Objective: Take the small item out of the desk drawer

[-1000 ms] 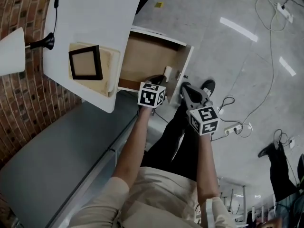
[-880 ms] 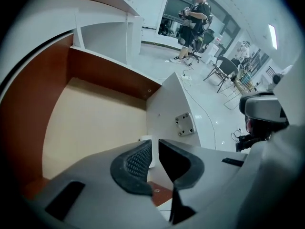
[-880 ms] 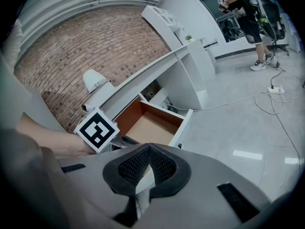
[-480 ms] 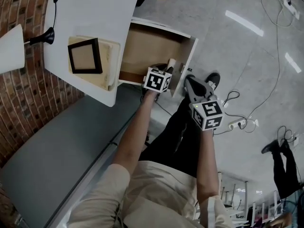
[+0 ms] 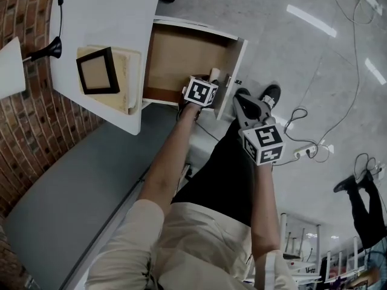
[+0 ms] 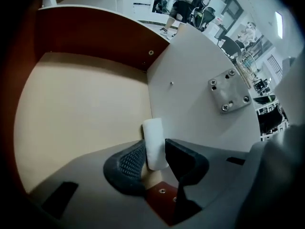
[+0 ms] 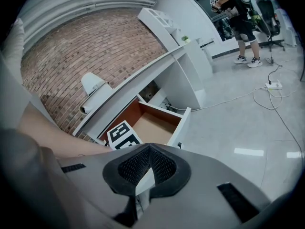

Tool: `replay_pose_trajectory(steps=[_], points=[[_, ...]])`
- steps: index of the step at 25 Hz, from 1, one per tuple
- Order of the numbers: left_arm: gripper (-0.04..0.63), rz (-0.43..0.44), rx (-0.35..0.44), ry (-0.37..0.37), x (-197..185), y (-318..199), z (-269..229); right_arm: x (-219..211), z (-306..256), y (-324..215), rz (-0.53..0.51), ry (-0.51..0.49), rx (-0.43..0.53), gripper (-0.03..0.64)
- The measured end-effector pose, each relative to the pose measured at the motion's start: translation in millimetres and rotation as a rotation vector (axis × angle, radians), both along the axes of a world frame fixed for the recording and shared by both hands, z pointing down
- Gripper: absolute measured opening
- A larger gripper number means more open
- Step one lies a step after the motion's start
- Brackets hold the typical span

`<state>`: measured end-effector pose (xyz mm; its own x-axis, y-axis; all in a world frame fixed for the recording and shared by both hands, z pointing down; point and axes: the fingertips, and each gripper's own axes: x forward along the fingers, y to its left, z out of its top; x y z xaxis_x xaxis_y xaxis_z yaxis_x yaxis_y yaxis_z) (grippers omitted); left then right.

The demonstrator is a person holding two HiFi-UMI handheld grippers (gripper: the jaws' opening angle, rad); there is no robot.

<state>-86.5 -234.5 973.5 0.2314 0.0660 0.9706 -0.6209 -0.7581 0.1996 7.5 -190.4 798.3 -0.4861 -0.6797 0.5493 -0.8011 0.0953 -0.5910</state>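
left fingers (image 6: 125,162): opening, one each side of the item (image 6: 152,133), not clamped on it
item: small white block on the drawer (image 6: 81,113) floor, front corner, right by the front panel (image 6: 190,104)
left gripper (image 6: 155,152): reaching down into the open drawer
right fingers (image 7: 164,166): pressed together, nothing between them
right gripper (image 7: 148,170): idle outside the drawer, above the floor
step: grasp, by my read; item not yet out
how: centre the block between the pads, go deeper for more pad contact, close square on its flat sides, lift straight up before pulling back
risk: panel-side finger has little room; block may twist if one pad lands first
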Motion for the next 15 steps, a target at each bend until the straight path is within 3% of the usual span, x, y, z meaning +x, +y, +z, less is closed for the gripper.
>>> replay_pose_trajectory(steps=[6, 15], points=[[0.155, -0.056, -0.026, -0.051, -5.5, 0.5, 10.5, -3.8, -3.4, 1.2, -0.007, -0.020, -0.004, 0.026], [0.150, 0.001, -0.003, -0.032, 1.1, -1.9, 11.7, 0.1, -5.0, -0.7, -0.013, -0.022, 0.006, 0.026]])
